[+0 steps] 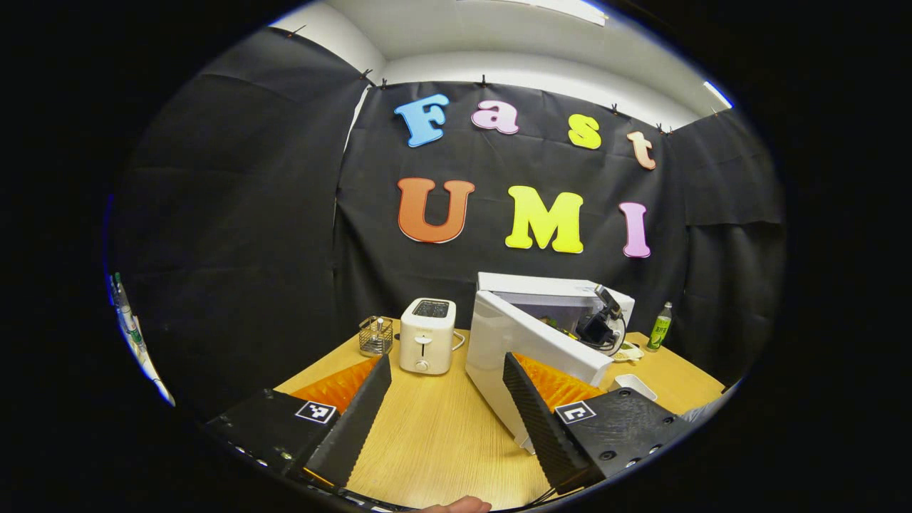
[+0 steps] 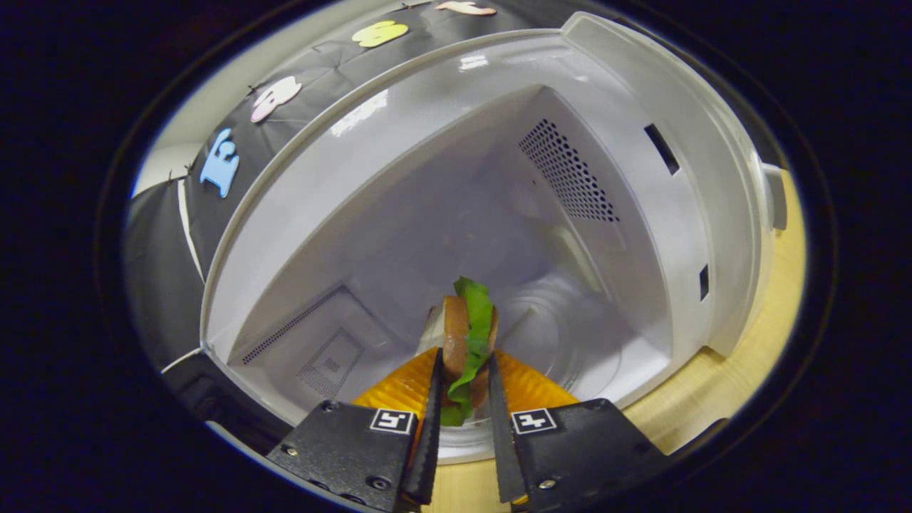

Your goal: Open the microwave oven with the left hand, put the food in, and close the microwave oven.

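The white microwave [image 1: 548, 292] stands at the back of the wooden table with its door [image 1: 531, 349] swung wide toward me. My left gripper [image 1: 449, 381] hangs open above the table in front of it, nothing between its fingers. Farther off, the right gripper [image 1: 597, 324] reaches into the oven's opening. In the right gripper view the white cavity [image 2: 499, 214] surrounds my right gripper [image 2: 462, 381], which is shut on a sandwich [image 2: 463, 342] of brown bread and green lettuce, held on edge just above the cavity floor.
A white toaster [image 1: 426, 335] and a small wire holder [image 1: 375, 335] stand left of the microwave. A green bottle [image 1: 660, 326] and a small white dish [image 1: 634, 385] sit to its right. The table edge [image 2: 712, 406] shows below the oven's front.
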The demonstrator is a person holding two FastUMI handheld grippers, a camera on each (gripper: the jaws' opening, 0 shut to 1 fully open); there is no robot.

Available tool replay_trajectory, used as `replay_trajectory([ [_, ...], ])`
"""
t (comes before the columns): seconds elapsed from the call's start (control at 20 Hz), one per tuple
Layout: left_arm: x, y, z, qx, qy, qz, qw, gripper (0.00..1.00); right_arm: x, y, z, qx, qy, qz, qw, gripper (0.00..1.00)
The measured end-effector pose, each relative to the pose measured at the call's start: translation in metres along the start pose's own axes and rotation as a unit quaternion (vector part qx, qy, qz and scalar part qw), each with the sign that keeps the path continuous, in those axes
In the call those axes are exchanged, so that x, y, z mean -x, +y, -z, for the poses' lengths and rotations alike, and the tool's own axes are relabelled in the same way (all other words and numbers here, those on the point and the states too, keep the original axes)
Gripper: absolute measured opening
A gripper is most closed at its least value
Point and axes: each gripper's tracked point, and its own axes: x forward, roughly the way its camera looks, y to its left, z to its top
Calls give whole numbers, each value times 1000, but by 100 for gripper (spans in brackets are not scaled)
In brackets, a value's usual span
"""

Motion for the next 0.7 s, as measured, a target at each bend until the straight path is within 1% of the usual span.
replay_trajectory([
  [0.05,-1,1,1,-2,1,-3,1000,95,0,0,1,6,0,2,1000,37],
  [0.1,-4,5,1,-6,1,-9,1000,95,0,-2,1,14,0,4,1000,31],
  [0.15,-4,7,1,-9,0,-14,1000,95,-1,-6,3,19,0,7,1000,31],
  [0.2,-4,5,0,-9,0,-12,1000,95,-1,-9,5,19,-1,9,1000,38],
  [0.3,-6,-4,1,-9,0,-4,1000,95,1,-13,7,10,-10,15,1000,40],
  [0.35,-7,-4,1,-10,0,-3,1000,95,2,-20,6,10,-20,26,999,46],
  [0.4,-7,-3,2,-14,0,-7,1000,95,1,-26,5,27,-27,34,999,54],
  [0.45,-6,4,0,-21,-7,-18,1000,95,1,-24,3,50,-38,34,997,54],
  [0.5,-4,9,-3,-30,-15,-33,999,95,2,-23,2,77,-48,34,995,61],
  [0.55,-6,10,-2,-35,-18,-40,998,95,1,-21,0,87,-59,30,994,50],
  [0.6,-5,8,-2,-35,-18,-40,998,95,2,-21,-3,97,-60,31,993,51],
  [0.65,-4,6,-1,-31,-17,-38,999,95,3,-26,-2,106,-61,30,992,61],
  [0.7,-3,5,0,-27,-16,-35,999,95,4,-27,-3,114,-62,32,991,62],
])
